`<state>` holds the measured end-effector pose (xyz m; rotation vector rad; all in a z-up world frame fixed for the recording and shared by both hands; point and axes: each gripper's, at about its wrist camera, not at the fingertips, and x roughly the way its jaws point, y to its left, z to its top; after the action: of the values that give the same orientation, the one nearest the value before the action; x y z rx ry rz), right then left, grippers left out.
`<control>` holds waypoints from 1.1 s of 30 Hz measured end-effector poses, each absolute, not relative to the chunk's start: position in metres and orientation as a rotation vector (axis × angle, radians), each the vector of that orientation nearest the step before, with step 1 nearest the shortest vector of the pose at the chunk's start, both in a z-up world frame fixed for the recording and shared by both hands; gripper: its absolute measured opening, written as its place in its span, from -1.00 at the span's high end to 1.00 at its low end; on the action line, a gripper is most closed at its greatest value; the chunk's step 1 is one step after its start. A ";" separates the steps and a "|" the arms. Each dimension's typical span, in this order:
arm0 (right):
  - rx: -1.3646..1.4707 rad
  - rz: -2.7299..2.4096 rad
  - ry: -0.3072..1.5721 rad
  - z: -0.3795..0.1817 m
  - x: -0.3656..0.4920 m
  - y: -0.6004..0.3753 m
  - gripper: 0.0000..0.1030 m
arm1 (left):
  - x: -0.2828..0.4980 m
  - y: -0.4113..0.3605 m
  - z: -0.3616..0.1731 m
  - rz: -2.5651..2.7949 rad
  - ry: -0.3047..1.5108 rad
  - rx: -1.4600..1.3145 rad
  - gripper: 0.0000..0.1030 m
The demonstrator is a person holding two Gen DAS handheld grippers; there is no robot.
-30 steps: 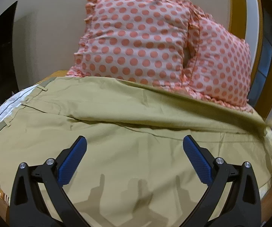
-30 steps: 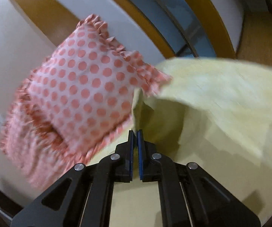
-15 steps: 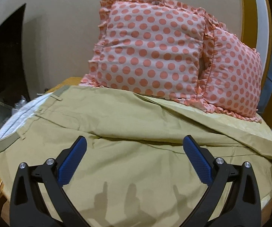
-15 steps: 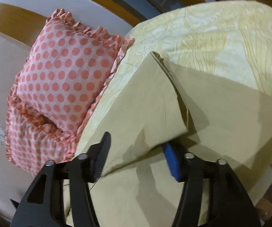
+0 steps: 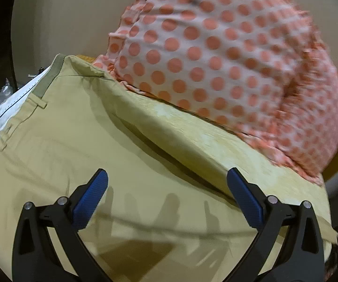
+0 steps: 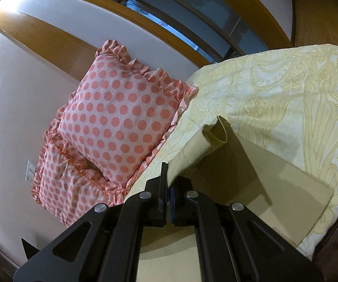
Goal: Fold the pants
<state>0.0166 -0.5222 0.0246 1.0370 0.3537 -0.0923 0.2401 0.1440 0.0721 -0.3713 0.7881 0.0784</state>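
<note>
Right gripper [image 6: 168, 183]: fingers clamped on the hem of a khaki pants [image 6: 258, 164] leg, cuff lifted above the patterned bedspread [image 6: 298, 89]. Left gripper [image 5: 166, 188]: fingers wide, holding nothing, over the seat near the waistband [image 5: 49, 75]. Polka-dot pillows [image 6: 119, 119] lie beyond. Step in hand, judged: leg fold; next calls for carrying the hem toward the waistband. Half a second ago the right fingers were spread
</note>
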 end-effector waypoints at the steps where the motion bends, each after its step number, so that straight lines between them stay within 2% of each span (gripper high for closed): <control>1: 1.036 -0.091 0.354 0.026 0.018 -0.522 0.97 | 0.256 0.147 0.069 0.101 0.808 -0.373 -0.89; 3: 1.030 -0.091 0.355 0.026 0.018 -0.521 0.97 | 0.277 0.152 0.064 0.151 0.835 -0.374 -0.76; 4: 1.027 -0.089 0.356 0.026 0.019 -0.520 0.97 | 0.292 0.156 0.059 0.191 0.857 -0.375 -0.61; 5: 1.023 -0.087 0.357 0.026 0.020 -0.520 0.97 | 0.303 0.162 0.054 0.207 0.883 -0.386 -0.23; 6: 1.021 -0.081 0.357 0.026 0.020 -0.521 0.97 | 0.310 0.168 0.049 0.191 0.902 -0.412 0.05; 7: 1.019 -0.075 0.356 0.026 0.020 -0.521 0.97 | 0.312 0.173 0.046 0.169 0.909 -0.436 0.64; 8: 1.017 -0.067 0.356 0.028 0.020 -0.522 0.97 | 0.305 0.183 0.045 0.148 0.900 -0.505 0.79; 11: 0.987 -0.052 0.336 0.036 0.012 -0.522 0.97 | 0.257 0.195 0.065 0.107 0.805 -0.532 0.82; 15: 0.972 -0.097 0.346 0.029 -0.007 -0.529 0.97 | 0.142 0.190 0.092 0.080 0.693 -0.450 0.81; 20: 1.028 -0.172 0.435 -0.007 -0.022 -0.538 0.97 | 0.041 0.189 0.056 0.116 0.754 -0.467 0.79; 24: 1.055 -0.202 0.457 -0.023 -0.032 -0.544 0.97 | 0.015 0.191 0.031 0.139 0.792 -0.500 0.79; 28: 1.051 -0.213 0.458 -0.025 -0.038 -0.545 0.97 | 0.006 0.188 0.031 0.146 0.770 -0.483 0.71; 33: 1.051 -0.230 0.457 -0.025 -0.043 -0.544 0.97 | 0.003 0.187 0.029 0.124 0.767 -0.474 0.75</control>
<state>-0.0431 -0.5438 -0.0250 1.0508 0.4566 -0.2296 0.0032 0.1865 0.0287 -0.4742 0.7674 0.1238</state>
